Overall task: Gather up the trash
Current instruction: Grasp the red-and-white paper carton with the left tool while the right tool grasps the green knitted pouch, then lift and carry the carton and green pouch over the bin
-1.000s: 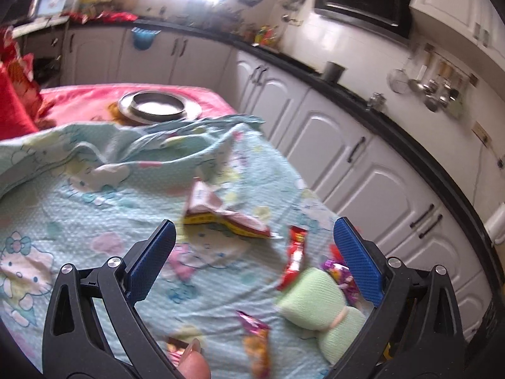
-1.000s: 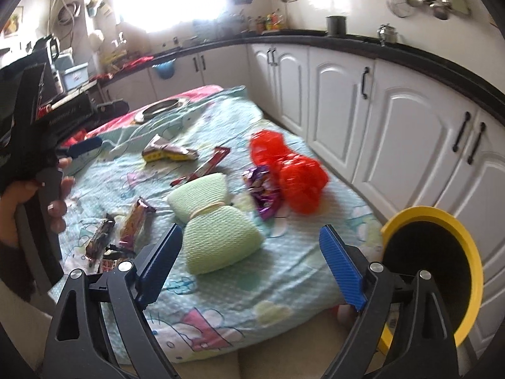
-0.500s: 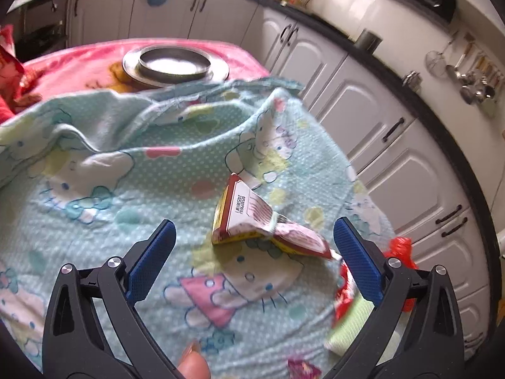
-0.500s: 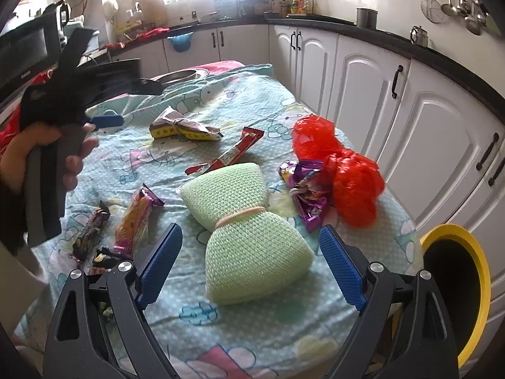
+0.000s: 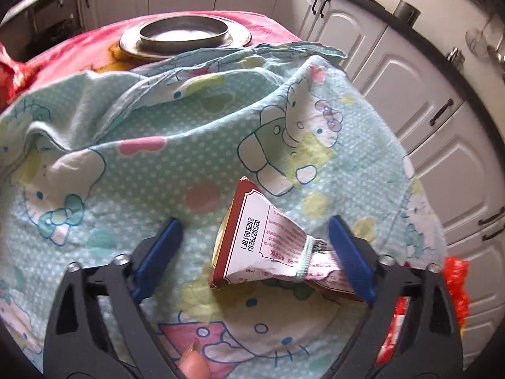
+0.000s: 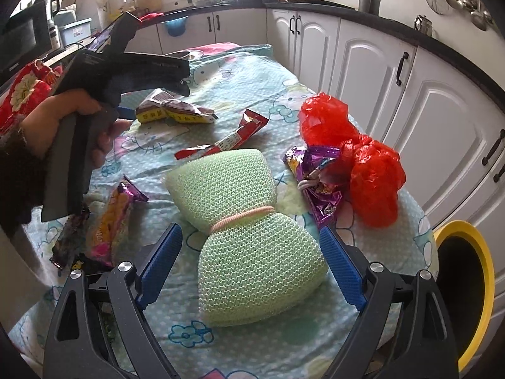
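My left gripper is open, its blue pads on either side of a crumpled red-and-white snack packet tied with a band, lying on the Hello Kitty cloth. The packet also shows in the right wrist view, just below the left gripper. My right gripper is open around a green mesh sponge bundle tied with a pink band. Around it lie a red wrapper, a purple wrapper, red plastic bags and orange and dark wrappers.
A yellow-rimmed black bin stands off the table's right edge. A metal plate with a bowl sits on the red cloth at the far end. White cabinets run close along the right.
My left gripper has moved forward and down until the red-and-white packet lies between its pads. My right gripper has closed in on the green sponge bundle. Both stay open.
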The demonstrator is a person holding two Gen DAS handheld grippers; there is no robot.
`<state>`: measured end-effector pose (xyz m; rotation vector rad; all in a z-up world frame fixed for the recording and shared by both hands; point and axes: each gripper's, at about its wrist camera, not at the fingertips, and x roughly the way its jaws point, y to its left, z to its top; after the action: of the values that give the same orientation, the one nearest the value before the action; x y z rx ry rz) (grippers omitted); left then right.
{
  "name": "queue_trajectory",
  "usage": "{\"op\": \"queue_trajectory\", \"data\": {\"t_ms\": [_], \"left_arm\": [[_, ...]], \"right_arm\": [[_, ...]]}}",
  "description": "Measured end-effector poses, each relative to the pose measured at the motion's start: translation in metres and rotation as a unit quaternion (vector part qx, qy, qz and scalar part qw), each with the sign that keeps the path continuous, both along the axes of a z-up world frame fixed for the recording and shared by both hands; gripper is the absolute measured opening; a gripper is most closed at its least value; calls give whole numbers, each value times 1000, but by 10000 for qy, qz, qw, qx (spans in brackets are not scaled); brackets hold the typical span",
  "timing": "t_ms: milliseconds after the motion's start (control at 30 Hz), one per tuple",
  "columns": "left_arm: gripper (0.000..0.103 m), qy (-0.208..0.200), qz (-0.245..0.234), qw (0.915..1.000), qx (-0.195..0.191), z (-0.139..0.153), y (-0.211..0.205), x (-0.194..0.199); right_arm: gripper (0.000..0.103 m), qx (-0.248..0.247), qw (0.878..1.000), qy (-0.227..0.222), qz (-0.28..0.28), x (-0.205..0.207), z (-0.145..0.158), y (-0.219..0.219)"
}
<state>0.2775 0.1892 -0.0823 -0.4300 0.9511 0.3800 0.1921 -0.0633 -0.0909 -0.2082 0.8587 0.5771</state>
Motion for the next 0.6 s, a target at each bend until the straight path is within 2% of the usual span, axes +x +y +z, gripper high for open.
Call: {"op": "queue_trajectory", "data": {"t_ms": [33, 100, 133, 167, 233, 333, 433, 533, 600], "left_arm": [[70, -4, -10, 9999, 101, 0, -3, -1], [54, -14, -59, 9999, 135, 2, -6, -2], [54, -4, -114, 9998, 144, 2, -8, -2], [49, 8, -158, 9997, 168, 3, -10, -2], [49, 20, -255, 9994, 242, 4, -12, -4], [47, -25, -277, 9996, 109, 5, -9, -7], [43, -85, -350, 9994, -8, 5, -9, -9], [43, -186, -452, 9985, -250, 7, -8, -20], [43, -231, -511, 9981, -273, 9, -9, -26]], "right_arm": [[86, -12, 10000, 15, -7, 1, -1, 0], [86, -51, 10000, 14, -7, 0, -3, 1], [86, -86, 10000, -3, 11, -1, -4, 2], [85, -108, 9999, -18, 21, -2, -4, 2], [80, -192, 9998, -77, 11, -3, -7, 4], [71, -236, 9996, -134, -14, -3, -7, -1], [67, -210, 9997, -152, 47, -5, -6, -4], [66, -128, 9997, -134, 141, -12, -4, -11], [65, -80, 9997, -96, 197, -16, -3, -15]]}}
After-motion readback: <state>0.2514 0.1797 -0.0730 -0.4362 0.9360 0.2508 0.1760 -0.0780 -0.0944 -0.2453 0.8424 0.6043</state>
